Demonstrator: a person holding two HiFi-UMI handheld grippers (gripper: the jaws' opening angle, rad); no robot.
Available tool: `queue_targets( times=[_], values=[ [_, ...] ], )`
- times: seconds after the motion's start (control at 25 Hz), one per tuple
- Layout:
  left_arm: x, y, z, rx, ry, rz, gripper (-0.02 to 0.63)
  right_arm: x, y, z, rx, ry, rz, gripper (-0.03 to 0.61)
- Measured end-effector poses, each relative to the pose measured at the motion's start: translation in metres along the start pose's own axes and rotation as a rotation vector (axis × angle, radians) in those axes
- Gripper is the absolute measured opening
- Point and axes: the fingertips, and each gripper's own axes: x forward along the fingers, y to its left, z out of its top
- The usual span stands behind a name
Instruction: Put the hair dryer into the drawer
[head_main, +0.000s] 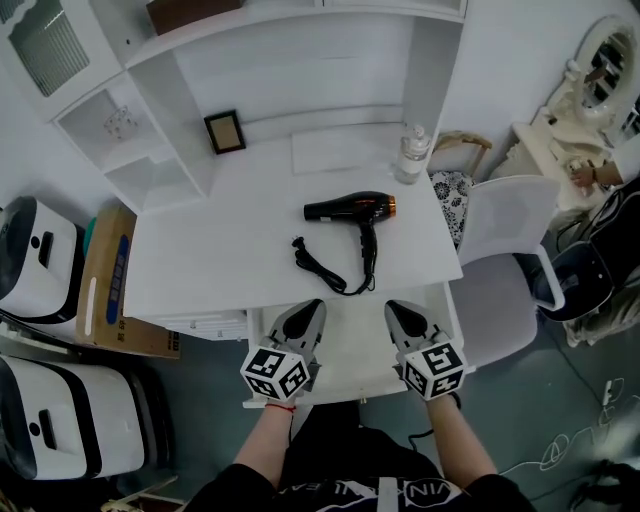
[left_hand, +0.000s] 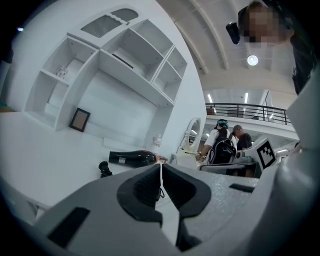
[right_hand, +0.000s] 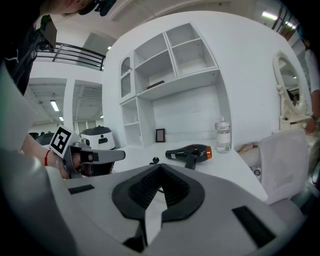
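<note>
A black hair dryer (head_main: 350, 208) with an orange nozzle ring lies on its side on the white desk (head_main: 200, 250). Its black cord (head_main: 325, 270) curls toward the desk's front edge. The dryer also shows in the left gripper view (left_hand: 132, 158) and the right gripper view (right_hand: 190, 151). Below the desk edge a white drawer (head_main: 350, 350) stands pulled out. My left gripper (head_main: 317, 302) and right gripper (head_main: 390, 304) hover side by side over the drawer, short of the dryer. Both are shut and hold nothing: left gripper (left_hand: 161, 167), right gripper (right_hand: 160, 167).
A small dark picture frame (head_main: 224, 131) and a clear bottle (head_main: 411, 153) stand at the back of the desk under white shelves. A white chair (head_main: 505, 250) stands to the right. A cardboard box (head_main: 115, 280) and white machines (head_main: 35, 250) are on the left.
</note>
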Motion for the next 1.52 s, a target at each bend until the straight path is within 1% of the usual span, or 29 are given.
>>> queue_targets(
  times=[0.16, 0.4, 0.64, 0.88, 0.92, 1.0, 1.08, 1.28, 1.52],
  values=[
    [0.019, 0.019, -0.002, -0.018, 0.027, -0.007, 0.006, 0.024, -0.013, -0.002, 0.016, 0.029, -0.015, 0.003],
    [0.041, 0.052, -0.012, -0.023, 0.085, 0.005, 0.006, 0.064, -0.029, -0.004, 0.039, 0.059, -0.031, 0.003],
    [0.051, 0.084, -0.014, -0.020, 0.101, 0.042, 0.017, 0.102, -0.042, -0.005, 0.045, 0.103, -0.046, 0.005],
    [0.060, 0.101, -0.020, -0.069, 0.102, 0.026, 0.034, 0.131, -0.059, -0.003, 0.053, 0.131, -0.092, 0.008],
    [0.061, 0.103, -0.022, -0.073, 0.107, 0.027, 0.038, 0.135, -0.062, -0.004, 0.060, 0.136, -0.100, 0.021],
    [0.063, 0.106, -0.025, -0.078, 0.117, 0.029, 0.046, 0.143, -0.069, -0.006, 0.079, 0.148, -0.115, 0.071],
    [0.066, 0.108, -0.028, -0.086, 0.127, 0.029, 0.051, 0.150, -0.078, -0.009, 0.099, 0.162, -0.139, 0.079],
    [0.070, 0.110, -0.034, -0.119, 0.144, 0.048, 0.054, 0.166, -0.100, -0.016, 0.161, 0.194, -0.181, 0.135],
    [0.071, 0.114, -0.031, -0.089, 0.143, 0.107, 0.055, 0.188, -0.116, -0.025, 0.229, 0.237, -0.183, 0.161]
  ],
)
